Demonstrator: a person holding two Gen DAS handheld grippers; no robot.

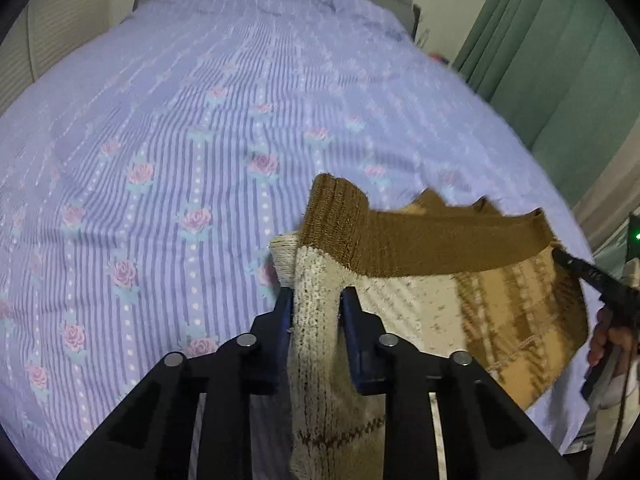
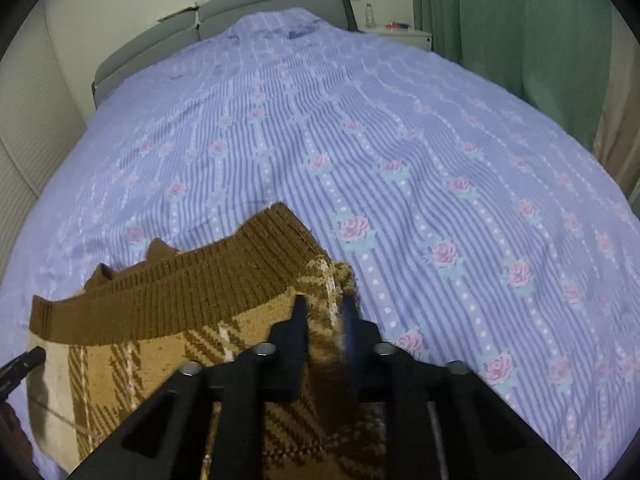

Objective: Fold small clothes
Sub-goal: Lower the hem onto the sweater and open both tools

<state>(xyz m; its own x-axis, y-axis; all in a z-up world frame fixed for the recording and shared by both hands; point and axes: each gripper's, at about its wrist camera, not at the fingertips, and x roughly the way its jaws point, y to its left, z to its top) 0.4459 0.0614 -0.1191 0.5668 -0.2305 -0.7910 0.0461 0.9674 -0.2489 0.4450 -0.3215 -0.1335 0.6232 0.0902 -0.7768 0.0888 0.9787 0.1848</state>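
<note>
A small knitted garment (image 1: 460, 304), cream and tan plaid with a dark brown ribbed band (image 1: 440, 244), hangs stretched between both grippers above the bed. My left gripper (image 1: 316, 300) is shut on its cream corner. My right gripper (image 2: 326, 308) is shut on the opposite plaid corner (image 2: 328, 280) beside the ribbed band (image 2: 180, 300). The right gripper's tip shows in the left wrist view (image 1: 588, 272), and the left gripper's tip shows at the left edge of the right wrist view (image 2: 24, 362). The garment's lower part is hidden behind the grippers.
The bed is covered by a lilac striped sheet with pink roses (image 1: 200, 140), also in the right wrist view (image 2: 400, 140). A grey headboard (image 2: 240, 12) stands at the far end. Green curtains (image 2: 500, 20) hang at the right, with a white nightstand (image 2: 400, 34) beside them.
</note>
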